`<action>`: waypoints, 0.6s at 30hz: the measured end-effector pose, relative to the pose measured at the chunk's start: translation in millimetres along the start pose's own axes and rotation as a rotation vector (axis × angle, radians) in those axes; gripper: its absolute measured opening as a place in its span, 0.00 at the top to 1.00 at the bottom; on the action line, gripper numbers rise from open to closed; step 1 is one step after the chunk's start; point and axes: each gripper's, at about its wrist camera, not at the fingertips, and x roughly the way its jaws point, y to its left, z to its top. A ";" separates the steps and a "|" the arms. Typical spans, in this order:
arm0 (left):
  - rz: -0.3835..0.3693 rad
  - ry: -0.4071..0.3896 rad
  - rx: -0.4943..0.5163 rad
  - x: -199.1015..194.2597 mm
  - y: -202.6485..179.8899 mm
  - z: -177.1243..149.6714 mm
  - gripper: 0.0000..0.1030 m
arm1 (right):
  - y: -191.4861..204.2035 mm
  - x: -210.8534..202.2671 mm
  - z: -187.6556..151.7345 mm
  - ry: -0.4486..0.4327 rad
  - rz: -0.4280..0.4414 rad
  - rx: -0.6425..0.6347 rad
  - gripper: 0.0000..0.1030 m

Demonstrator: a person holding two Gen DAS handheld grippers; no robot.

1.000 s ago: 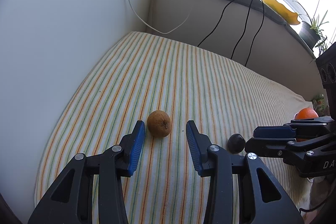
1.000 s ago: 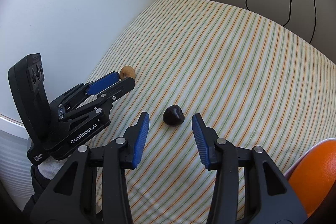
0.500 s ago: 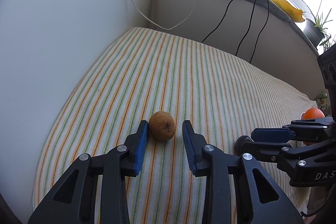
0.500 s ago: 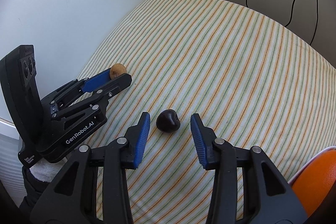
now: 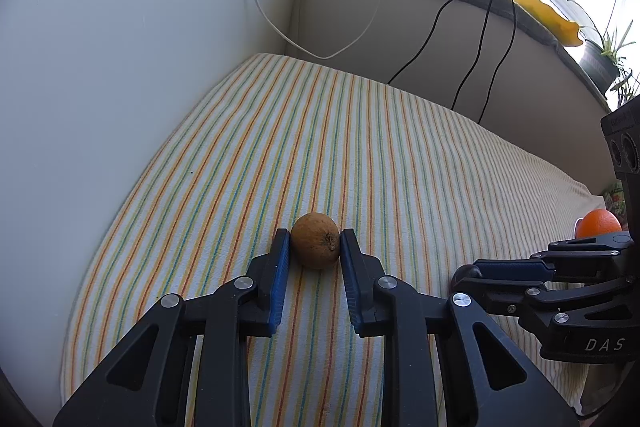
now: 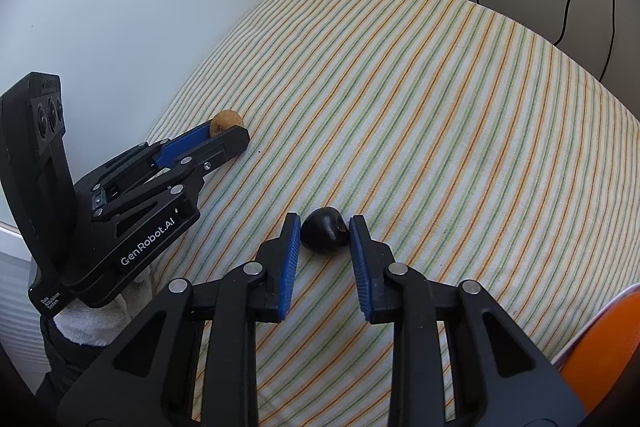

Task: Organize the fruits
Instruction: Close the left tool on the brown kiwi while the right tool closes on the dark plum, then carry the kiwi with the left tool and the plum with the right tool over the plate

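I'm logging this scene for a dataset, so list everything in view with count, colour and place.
brown fruit: 1, russet brown, on the cloth between the left gripper's pads
dark fruit: 1, near black, on the cloth between the right gripper's pads
orange: 1, orange, far right
striped cloth: 1, white with coloured stripes, underneath
cables: 3, one white, two black, on the walls
potted plant: 1, green, on the sill
left gripper: black, blue pads, closed on the brown fruit
right gripper: black, blue pads, around the dark fruit

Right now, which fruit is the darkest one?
The dark fruit between the right gripper pads. It looks almost black, while the brown fruit in the left gripper is tan and the orange is bright orange.
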 end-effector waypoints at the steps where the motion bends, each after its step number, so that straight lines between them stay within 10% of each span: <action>1: 0.001 -0.001 0.001 -0.7 -0.4 -0.3 0.78 | 0.0 -0.3 -0.4 -0.001 0.000 0.000 0.75; 18: -0.019 -0.041 0.036 -20.2 -15.4 -5.1 0.78 | 1.0 -30.1 -16.1 -0.049 0.026 -0.015 0.75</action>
